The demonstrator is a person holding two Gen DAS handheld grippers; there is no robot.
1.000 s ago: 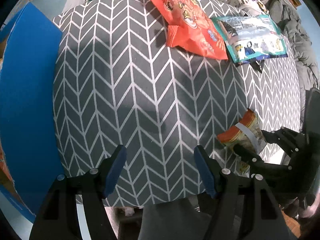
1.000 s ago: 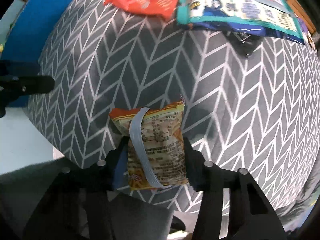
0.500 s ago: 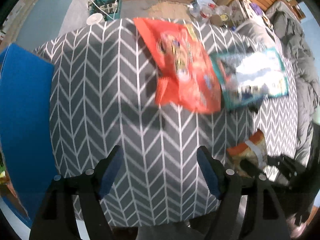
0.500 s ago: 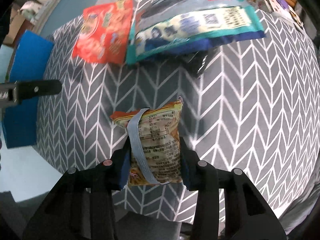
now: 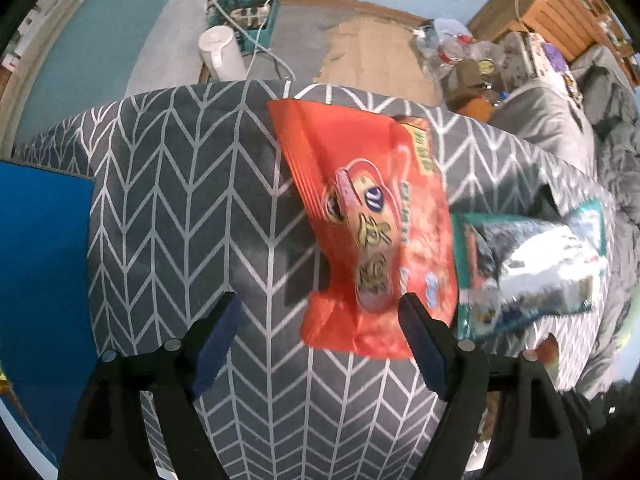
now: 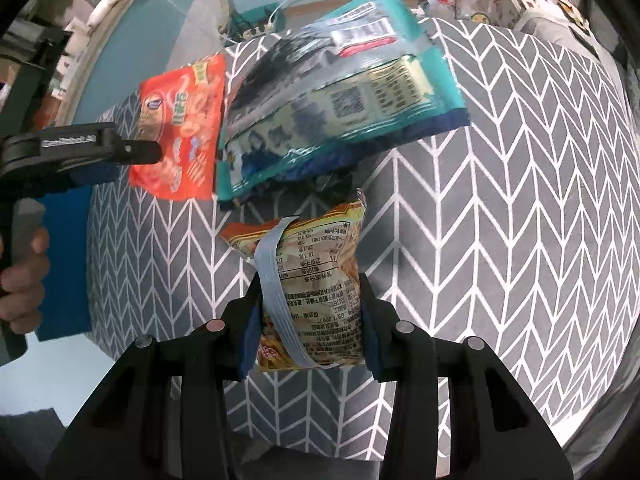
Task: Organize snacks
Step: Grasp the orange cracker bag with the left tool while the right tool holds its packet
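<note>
Right tongs carrying a small snack packet; left tongs spreading over the red bag.

My right gripper (image 6: 310, 320) is clenched on the orange snack packet (image 6: 316, 280), pads pressed to both its sides, lifted above the chevron cloth (image 6: 500, 200). My left gripper (image 5: 320, 344) points down with its jaws opening; the near end of the red snack bag (image 5: 360, 220) shows between them, not gripped. The teal bag (image 6: 340, 92) lies just beside the red one. A blue board (image 5: 40, 260) sits at the cloth's left edge.
</note>
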